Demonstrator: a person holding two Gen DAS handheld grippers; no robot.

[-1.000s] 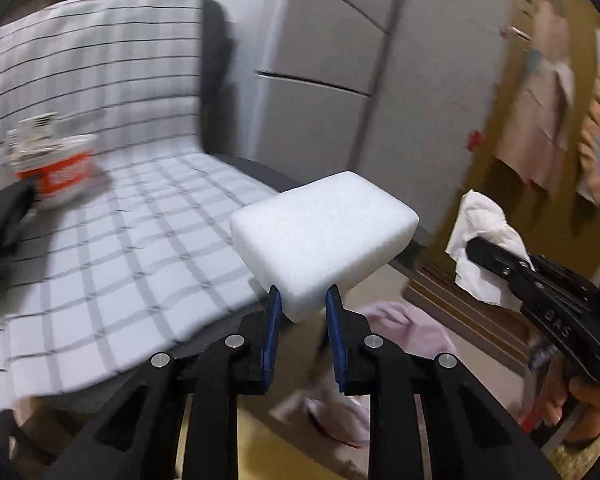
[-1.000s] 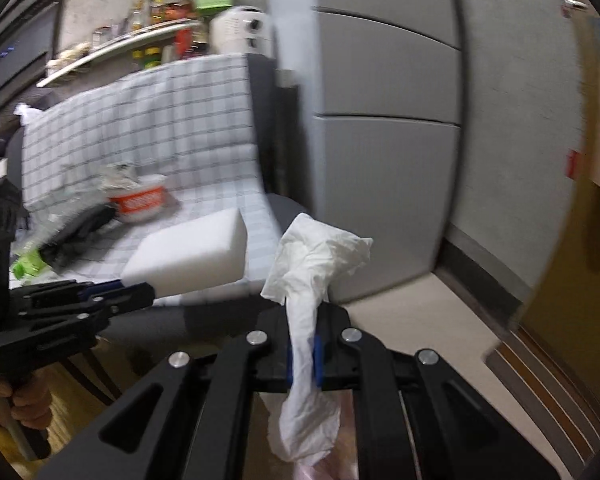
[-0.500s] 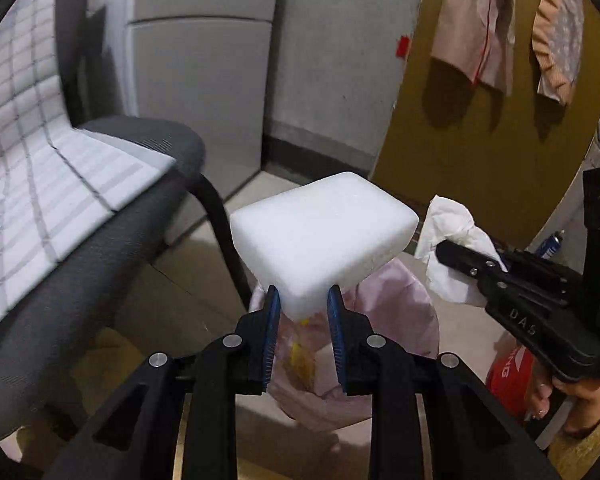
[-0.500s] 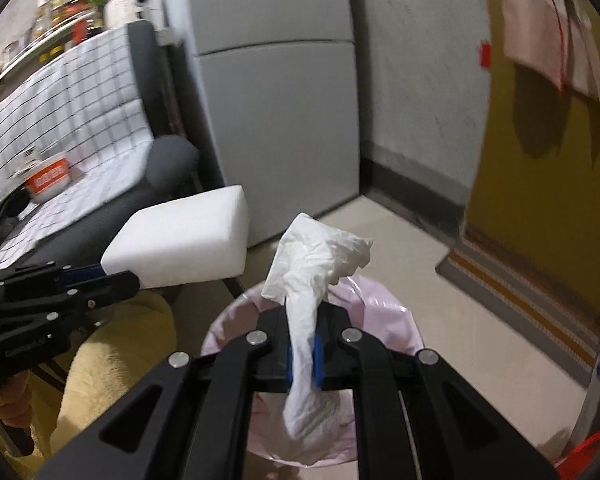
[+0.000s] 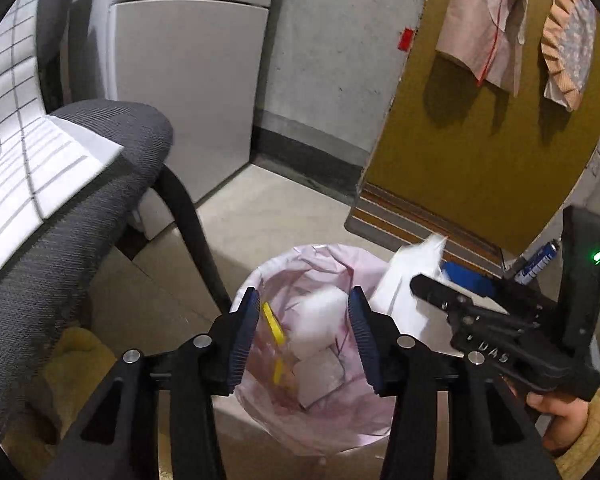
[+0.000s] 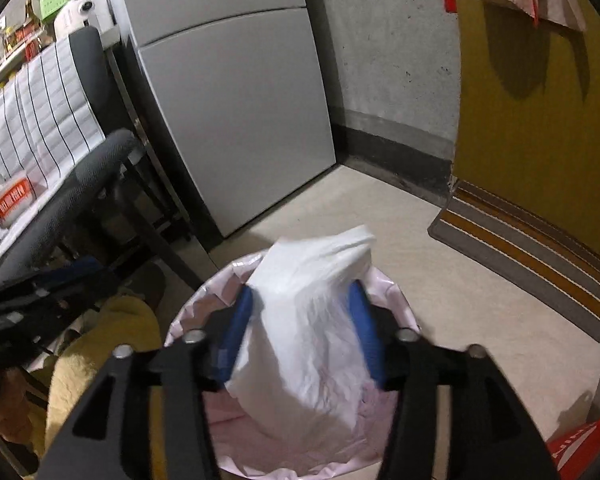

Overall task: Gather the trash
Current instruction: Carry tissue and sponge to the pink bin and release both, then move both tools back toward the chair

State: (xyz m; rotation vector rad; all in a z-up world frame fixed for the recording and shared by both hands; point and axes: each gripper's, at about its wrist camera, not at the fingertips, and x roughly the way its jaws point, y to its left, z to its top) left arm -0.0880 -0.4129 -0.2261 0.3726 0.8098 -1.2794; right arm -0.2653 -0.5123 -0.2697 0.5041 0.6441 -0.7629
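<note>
Above the pink-lined bin [image 5: 300, 432], in the left wrist view, you are holding your left gripper [image 5: 303, 332] with its jaws opening and gripping nothing, while the white foam block [image 5: 318, 320] is lying blurred inside the bin below them. In the right wrist view, over that same bin [image 6: 404, 312], your right gripper [image 6: 300, 336] is opening its jaws too, and the crumpled white tissue [image 6: 312, 320] is sitting loose between them, directly above the liner.

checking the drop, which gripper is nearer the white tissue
Right. The right gripper has the white tissue between its opening jaws; the left gripper is beside it, over the pink-lined bin.
</note>
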